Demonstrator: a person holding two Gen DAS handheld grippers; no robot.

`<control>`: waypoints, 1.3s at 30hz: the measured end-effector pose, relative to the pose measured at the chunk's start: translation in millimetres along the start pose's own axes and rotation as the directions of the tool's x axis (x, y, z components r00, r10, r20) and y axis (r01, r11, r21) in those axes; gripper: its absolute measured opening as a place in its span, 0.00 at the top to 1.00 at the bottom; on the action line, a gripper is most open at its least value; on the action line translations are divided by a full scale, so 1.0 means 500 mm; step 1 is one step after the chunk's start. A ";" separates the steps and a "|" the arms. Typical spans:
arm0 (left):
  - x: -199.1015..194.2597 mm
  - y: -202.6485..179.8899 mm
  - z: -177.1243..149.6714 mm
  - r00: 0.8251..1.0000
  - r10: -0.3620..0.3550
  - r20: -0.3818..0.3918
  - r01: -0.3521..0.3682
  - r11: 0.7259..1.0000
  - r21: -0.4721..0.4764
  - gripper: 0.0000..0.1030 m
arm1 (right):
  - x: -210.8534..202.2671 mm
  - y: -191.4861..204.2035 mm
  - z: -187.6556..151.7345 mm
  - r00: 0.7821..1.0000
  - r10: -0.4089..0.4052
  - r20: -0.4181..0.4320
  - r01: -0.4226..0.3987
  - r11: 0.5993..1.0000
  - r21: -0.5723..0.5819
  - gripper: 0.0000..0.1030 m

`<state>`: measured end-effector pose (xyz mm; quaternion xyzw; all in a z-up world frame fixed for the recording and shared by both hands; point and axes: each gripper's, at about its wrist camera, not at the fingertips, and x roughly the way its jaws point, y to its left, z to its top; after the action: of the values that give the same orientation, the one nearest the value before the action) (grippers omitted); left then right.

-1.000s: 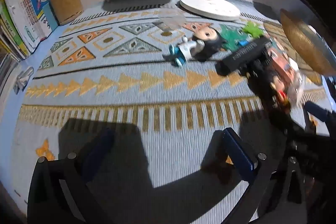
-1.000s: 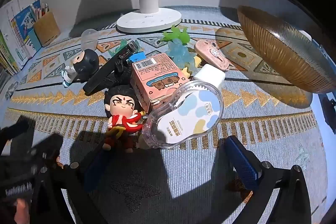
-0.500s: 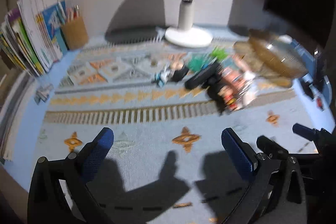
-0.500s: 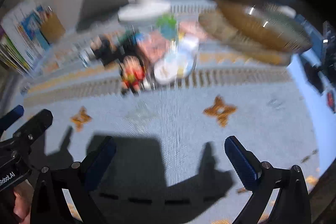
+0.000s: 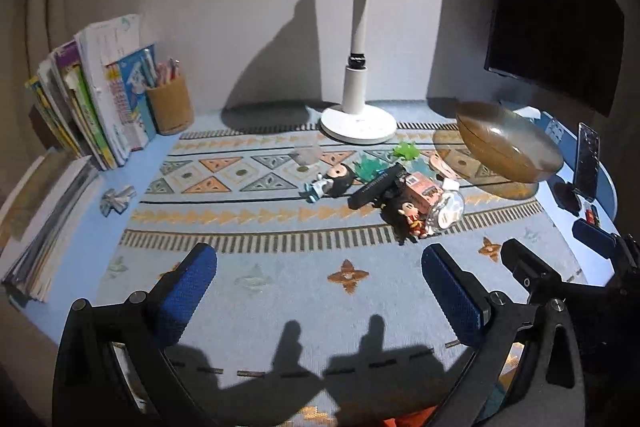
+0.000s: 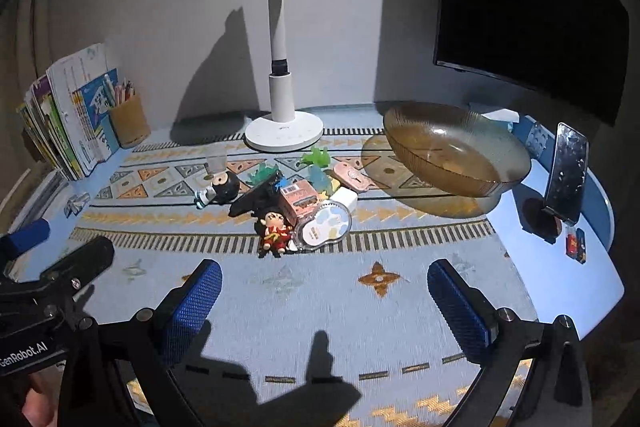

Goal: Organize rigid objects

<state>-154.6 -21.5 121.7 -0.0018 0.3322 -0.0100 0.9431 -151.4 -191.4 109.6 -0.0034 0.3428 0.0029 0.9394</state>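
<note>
A heap of small items lies mid-mat: a red-robed figurine (image 6: 274, 231) (image 5: 410, 217), a clear correction-tape case (image 6: 323, 229) (image 5: 448, 209), a pink box (image 6: 300, 201) (image 5: 424, 191), a long black bar (image 6: 256, 198) (image 5: 376, 183), a black-headed figurine (image 6: 222, 187) (image 5: 334, 181), green and teal plastic shapes (image 6: 318, 157) and a pink flat piece (image 6: 352, 175). An amber glass bowl (image 6: 456, 155) (image 5: 508, 147) stands empty to their right. My left gripper (image 5: 320, 291) and right gripper (image 6: 324, 301) hover open over the near mat, well short of the heap, holding nothing.
A white desk lamp (image 6: 282, 131) stands behind the heap. Books (image 5: 100, 103) and a pen cup (image 5: 170, 107) line the left side. A dark monitor (image 6: 532, 7) hangs at the right. A phone on a stand (image 6: 566, 173) sits near the table's right edge. A small clear cup (image 6: 216, 163) stands left of the heap.
Both grippers have pulled back and up from the heap, so the whole table now shows. Both stay open. The objects have not moved.
</note>
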 end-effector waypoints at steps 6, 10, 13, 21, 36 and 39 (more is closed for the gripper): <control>-0.011 0.000 -0.017 1.000 -0.013 0.015 0.013 1.000 -0.014 0.01 | -0.008 -0.005 -0.016 1.000 0.008 -0.006 -0.008 1.000 0.026 0.00; -0.015 0.001 -0.021 0.999 -0.025 0.022 0.026 1.000 -0.013 0.01 | -0.016 -0.002 -0.014 1.000 -0.016 0.007 0.016 1.000 0.021 0.00; -0.012 0.002 -0.023 0.999 -0.031 0.028 0.032 0.999 -0.014 0.01 | -0.016 0.000 -0.014 1.000 -0.023 0.011 0.022 1.000 0.016 0.01; 0.020 0.016 -0.031 0.998 -0.056 -0.005 0.056 0.998 -0.034 0.01 | 0.013 0.009 -0.014 0.999 -0.032 -0.023 0.032 0.999 0.001 0.01; 0.025 0.023 -0.029 0.997 -0.070 -0.016 0.069 0.997 -0.043 0.01 | 0.016 0.014 -0.015 0.999 -0.031 -0.027 0.031 0.999 0.006 0.02; 0.026 0.023 -0.030 0.997 -0.073 -0.021 0.072 0.996 -0.047 0.01 | 0.015 0.014 -0.017 0.999 -0.030 -0.029 0.030 1.000 0.007 0.02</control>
<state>-153.7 -10.2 101.5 -0.0354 0.3425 -0.0367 0.9381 -151.2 -184.2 98.2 -0.0051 0.3563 -0.0124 0.9343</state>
